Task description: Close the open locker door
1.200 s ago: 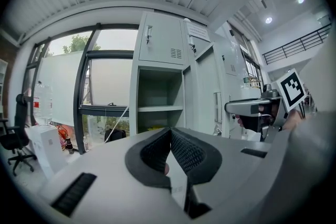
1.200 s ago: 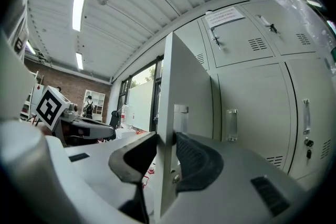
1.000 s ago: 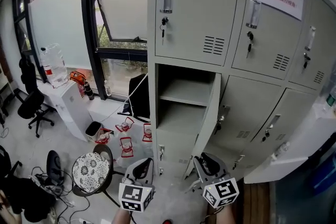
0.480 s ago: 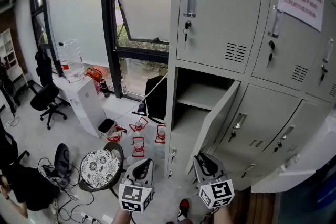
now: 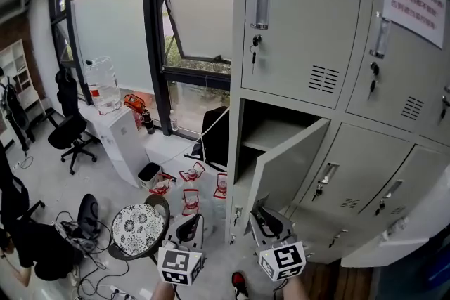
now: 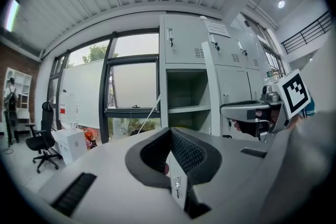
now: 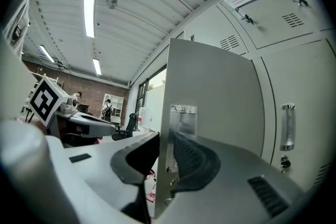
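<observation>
The grey locker door point(image 5: 285, 165) stands open from the lower compartment point(image 5: 271, 133), with its hinges on the right. My right gripper point(image 5: 266, 221) is at the door's lower free edge. In the right gripper view the door's edge point(image 7: 210, 92) runs between the jaws of my right gripper point(image 7: 163, 147), which are closing with a pad against each side. My left gripper point(image 5: 190, 228) hangs apart to the left, shut on nothing. The left gripper view looks past its own shut tips point(image 6: 170, 131) at the open compartment point(image 6: 184, 97).
Shut lockers point(image 5: 302, 17) surround the open one. A round patterned stool point(image 5: 138, 228), a white cabinet point(image 5: 123, 140) with a water bottle on it, an office chair point(image 5: 67, 133) and red frames point(image 5: 190, 197) stand on the floor to the left. A dark window frame point(image 5: 155, 46) adjoins the lockers.
The head view has swung, so the lockers sit further right and the door shows more of its face. My right gripper has come up to the door's lower edge. The left gripper has stayed low.
</observation>
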A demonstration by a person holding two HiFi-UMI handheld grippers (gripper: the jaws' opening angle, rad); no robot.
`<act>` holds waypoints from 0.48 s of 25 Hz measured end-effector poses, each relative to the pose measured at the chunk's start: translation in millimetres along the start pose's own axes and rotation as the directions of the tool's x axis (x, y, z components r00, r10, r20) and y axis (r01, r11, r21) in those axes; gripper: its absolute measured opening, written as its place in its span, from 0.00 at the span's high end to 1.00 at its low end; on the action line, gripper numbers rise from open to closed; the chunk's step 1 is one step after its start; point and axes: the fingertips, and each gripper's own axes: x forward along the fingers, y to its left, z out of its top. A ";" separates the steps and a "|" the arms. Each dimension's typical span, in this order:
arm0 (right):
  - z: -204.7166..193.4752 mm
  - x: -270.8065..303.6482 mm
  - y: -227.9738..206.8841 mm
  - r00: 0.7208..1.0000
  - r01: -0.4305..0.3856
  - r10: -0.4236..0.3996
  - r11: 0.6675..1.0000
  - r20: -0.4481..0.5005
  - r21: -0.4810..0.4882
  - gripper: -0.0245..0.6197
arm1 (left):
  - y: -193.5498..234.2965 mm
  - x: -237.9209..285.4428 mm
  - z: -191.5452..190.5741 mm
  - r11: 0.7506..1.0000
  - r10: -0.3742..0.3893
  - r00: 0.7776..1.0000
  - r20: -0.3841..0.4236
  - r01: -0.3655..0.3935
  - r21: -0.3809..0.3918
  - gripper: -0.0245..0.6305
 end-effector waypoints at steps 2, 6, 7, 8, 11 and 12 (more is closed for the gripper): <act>0.3 6.0 -4.1 1.000 0.004 -0.004 1.000 0.006 0.002 0.83 | 1.7 4.8 0.2 1.000 0.007 1.000 0.000 -0.007 -0.003 0.93; -1.1 14.4 -12.3 1.000 -0.003 0.003 1.000 -0.002 0.012 0.82 | 5.0 11.0 -2.9 1.000 0.019 1.000 -0.006 -0.019 -0.009 0.93; -1.4 16.7 -12.4 1.000 -0.010 0.010 1.000 -0.002 0.011 0.82 | 6.5 12.4 -3.7 1.000 0.022 1.000 -0.007 -0.022 -0.011 0.93; -1.6 19.3 -12.1 1.000 -0.017 0.017 1.000 -0.001 0.009 0.82 | 7.9 13.8 -4.6 1.000 0.026 1.000 -0.009 -0.026 -0.013 0.93; -1.9 27.3 -11.6 1.000 -0.030 0.030 1.000 0.001 0.006 0.82 | 12.2 18.6 -6.3 0.999 0.036 0.999 -0.012 -0.037 -0.019 0.93; -1.9 30.2 -12.0 0.999 -0.032 0.032 0.999 0.000 0.005 0.82 | 14.0 20.4 -6.4 0.999 0.040 0.999 -0.013 -0.041 -0.021 0.93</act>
